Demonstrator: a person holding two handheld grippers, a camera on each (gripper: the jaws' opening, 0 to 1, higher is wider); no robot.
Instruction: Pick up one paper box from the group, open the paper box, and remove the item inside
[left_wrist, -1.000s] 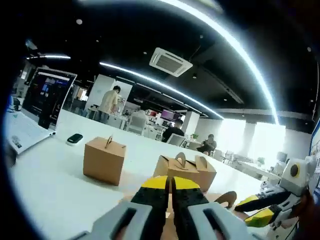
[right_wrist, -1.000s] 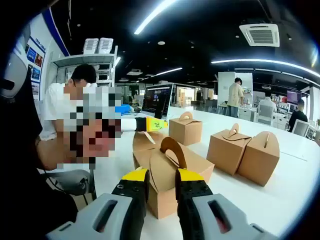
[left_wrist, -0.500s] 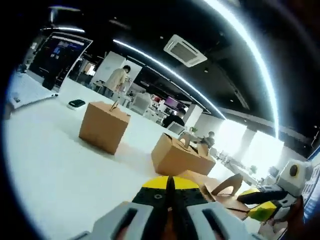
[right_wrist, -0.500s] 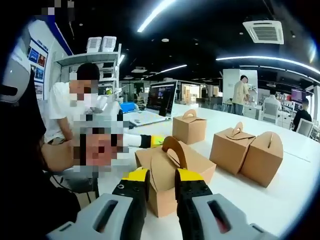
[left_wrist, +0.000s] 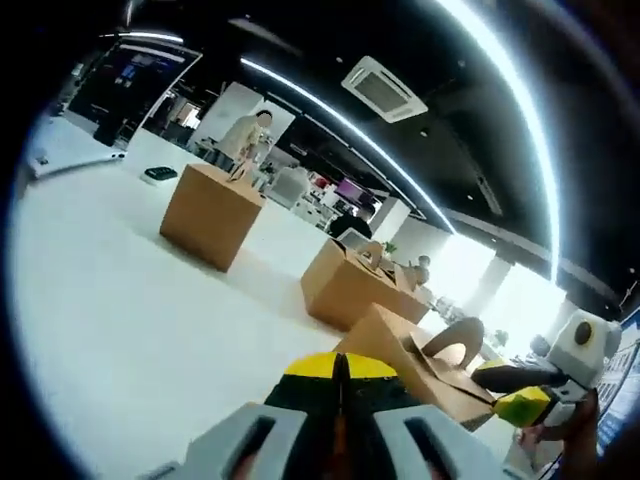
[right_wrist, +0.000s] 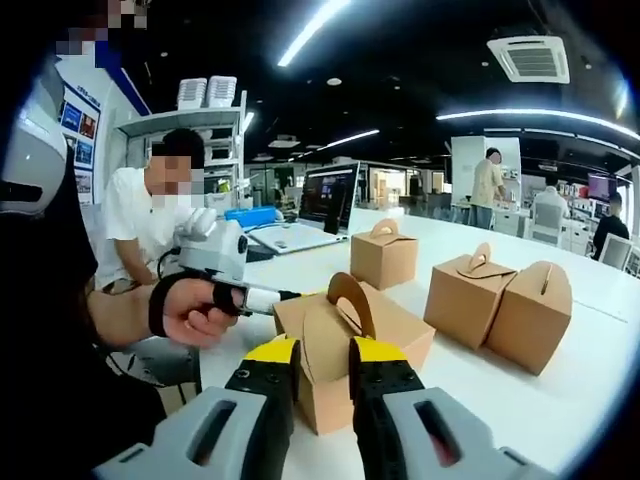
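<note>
Paper box (right_wrist: 340, 355) with the arched handle sits right in front of your right gripper (right_wrist: 322, 352), whose yellow-tipped jaws stand on either side of its near corner. The jaws are parted with the cardboard between them, but you cannot tell from here whether they actually press on it. The box rests on the white table (right_wrist: 560, 400), its top flaps slightly lifted around the handle.

Your left gripper (left_wrist: 338, 368) has its jaws pressed together, tips meeting with no gap; something may be pinched between them, but that cannot be told. Just beyond and to the right of those tips lies the same paper box (left_wrist: 420, 365), and past it your right gripper (left_wrist: 522, 395) comes in from the right edge, its yellow tips against the box's far side.

From the right gripper view, your left hand (right_wrist: 195, 312) holds the left gripper (right_wrist: 285, 296) off to the left, its tip reaching the upper left edge of the box.

Further ahead of the right gripper stand three more closed boxes: one single box (right_wrist: 385, 255) straight beyond the handle, and a touching pair (right_wrist: 500, 300) off to the right. A laptop (right_wrist: 315, 205) stands open behind the single box. A seated person in a white shirt (right_wrist: 140, 230) is at far left, and another person (right_wrist: 488, 185) stands in the background.
</note>
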